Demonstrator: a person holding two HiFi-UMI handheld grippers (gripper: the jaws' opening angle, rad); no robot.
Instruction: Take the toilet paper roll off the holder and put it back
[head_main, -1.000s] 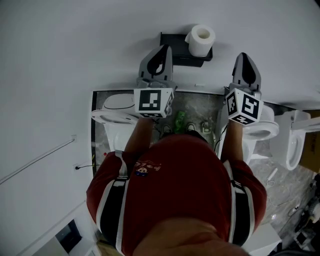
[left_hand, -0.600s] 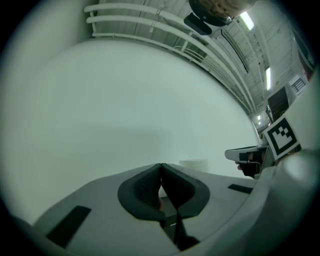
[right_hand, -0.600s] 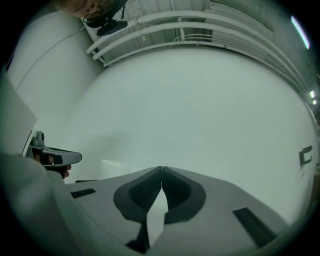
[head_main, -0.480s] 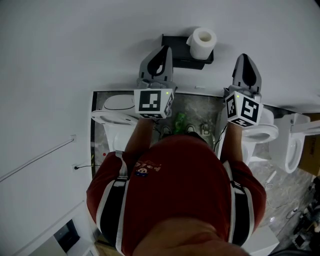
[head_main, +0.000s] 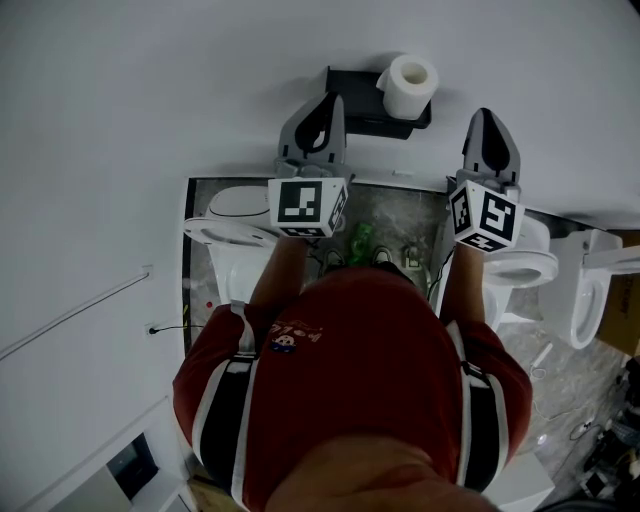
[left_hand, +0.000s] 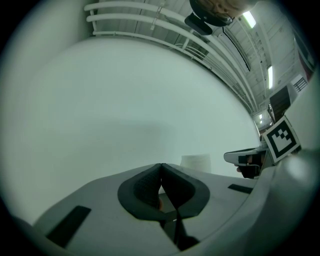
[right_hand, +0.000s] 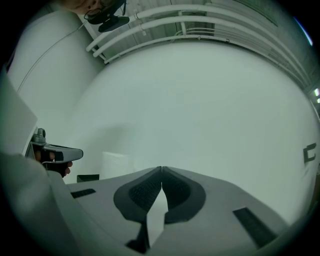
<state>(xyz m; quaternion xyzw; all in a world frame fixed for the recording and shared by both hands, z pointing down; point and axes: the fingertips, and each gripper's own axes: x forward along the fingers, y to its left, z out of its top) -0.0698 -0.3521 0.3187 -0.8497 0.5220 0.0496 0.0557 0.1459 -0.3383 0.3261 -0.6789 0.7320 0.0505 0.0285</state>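
Note:
A white toilet paper roll (head_main: 408, 84) sits on the right end of a black wall holder (head_main: 358, 108). My left gripper (head_main: 326, 104) points at the wall just left of the roll, in front of the holder, shut and empty. To the right of the roll my right gripper (head_main: 490, 120) is likewise shut with nothing in it. In the left gripper view the roll (left_hand: 196, 162) shows just right of the closed left gripper (left_hand: 161, 166). In the right gripper view the roll (right_hand: 116, 165) and a bit of the holder (right_hand: 87, 177) lie left of the closed right gripper (right_hand: 161, 169).
A plain white wall (head_main: 150, 100) fills the space ahead. Below stand a toilet (head_main: 235, 215) on the left, a second toilet (head_main: 525, 262) on the right and a third toilet (head_main: 590, 290) further right. Each gripper shows in the other's view: the right gripper (left_hand: 247, 157) and the left gripper (right_hand: 57, 152).

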